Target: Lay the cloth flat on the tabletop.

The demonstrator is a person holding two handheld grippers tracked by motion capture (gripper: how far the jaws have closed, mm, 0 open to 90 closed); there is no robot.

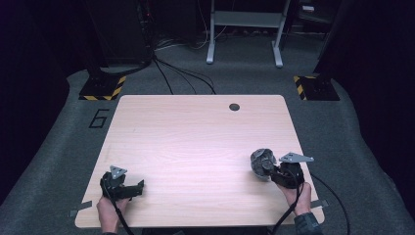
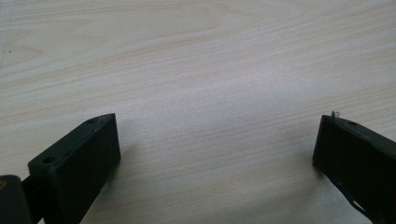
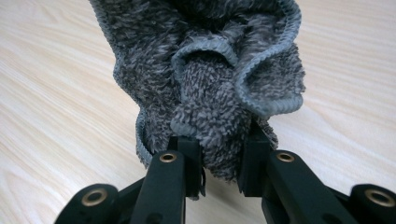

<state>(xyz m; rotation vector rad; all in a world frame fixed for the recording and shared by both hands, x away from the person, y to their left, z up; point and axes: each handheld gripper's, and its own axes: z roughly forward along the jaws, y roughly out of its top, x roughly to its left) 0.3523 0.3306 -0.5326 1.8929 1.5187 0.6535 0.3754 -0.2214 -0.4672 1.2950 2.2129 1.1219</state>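
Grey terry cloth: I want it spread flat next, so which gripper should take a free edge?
Left. The left gripper is open over bare wooden table and free, while the right gripper is shut on the bunched grey terry cloth and can anchor it.

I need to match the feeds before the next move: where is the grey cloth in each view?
High view: cloth right of centre, bunched at the right gripper.
Right gripper view: cloth centre and top, pinched between the jaws.
Left gripper view: not in it; open jaws over bare table.
Shared landmark: the pale wood table.
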